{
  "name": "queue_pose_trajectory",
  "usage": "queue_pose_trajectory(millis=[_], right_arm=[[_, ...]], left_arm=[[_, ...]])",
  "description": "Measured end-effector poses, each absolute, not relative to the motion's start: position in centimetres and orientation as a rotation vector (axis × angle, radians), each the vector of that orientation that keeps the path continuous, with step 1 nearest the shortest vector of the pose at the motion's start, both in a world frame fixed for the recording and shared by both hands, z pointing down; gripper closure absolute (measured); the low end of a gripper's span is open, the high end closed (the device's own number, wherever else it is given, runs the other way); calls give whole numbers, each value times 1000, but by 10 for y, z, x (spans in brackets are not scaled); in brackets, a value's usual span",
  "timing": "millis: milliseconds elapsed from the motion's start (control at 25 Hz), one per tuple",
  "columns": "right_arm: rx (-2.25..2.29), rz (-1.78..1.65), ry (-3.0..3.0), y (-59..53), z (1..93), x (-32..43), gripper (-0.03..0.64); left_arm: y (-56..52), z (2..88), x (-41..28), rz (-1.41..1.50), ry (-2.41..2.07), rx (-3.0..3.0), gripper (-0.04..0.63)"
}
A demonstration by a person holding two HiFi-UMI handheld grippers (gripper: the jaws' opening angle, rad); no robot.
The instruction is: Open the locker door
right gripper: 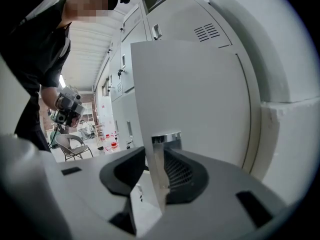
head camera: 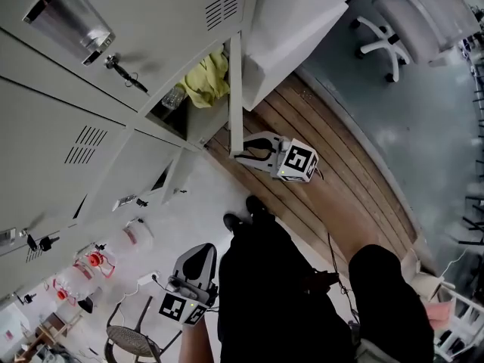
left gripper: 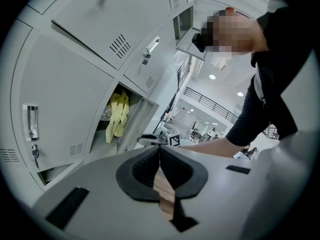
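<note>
Right claw (head camera: 242, 152) clamped on the free edge of the locker door (head camera: 236, 97).
The door stands partly open, swung out from its locker, with a yellow cloth (head camera: 208, 79) showing inside. The left claw (head camera: 198, 262) hangs well apart from it, jaws pressed together on nothing.

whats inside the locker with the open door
A yellow cloth hangs inside, with a clear container beside it. The partly open locker door covers much of the rest from these angles.
</note>
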State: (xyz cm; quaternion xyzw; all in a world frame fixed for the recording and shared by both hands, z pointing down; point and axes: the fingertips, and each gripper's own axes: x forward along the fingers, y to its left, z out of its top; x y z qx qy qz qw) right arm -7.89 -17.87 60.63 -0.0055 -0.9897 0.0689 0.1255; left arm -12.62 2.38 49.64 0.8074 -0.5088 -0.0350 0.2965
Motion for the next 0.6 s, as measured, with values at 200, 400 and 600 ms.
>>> queue_pose_trajectory(millis=[200,400,600], right_arm=[[-39,170,-2881,-181,606,-71,492],[-12,216,-2899,-183,607,-61,488],[17,259,-2905,-186,608,-43,488]], left_arm=[[12,506,-109,-46,-1320,2146,578],[-3,508,-96,-48,-1312,2143,578],[-12,505,-80,-59,-1301,2147,578]])
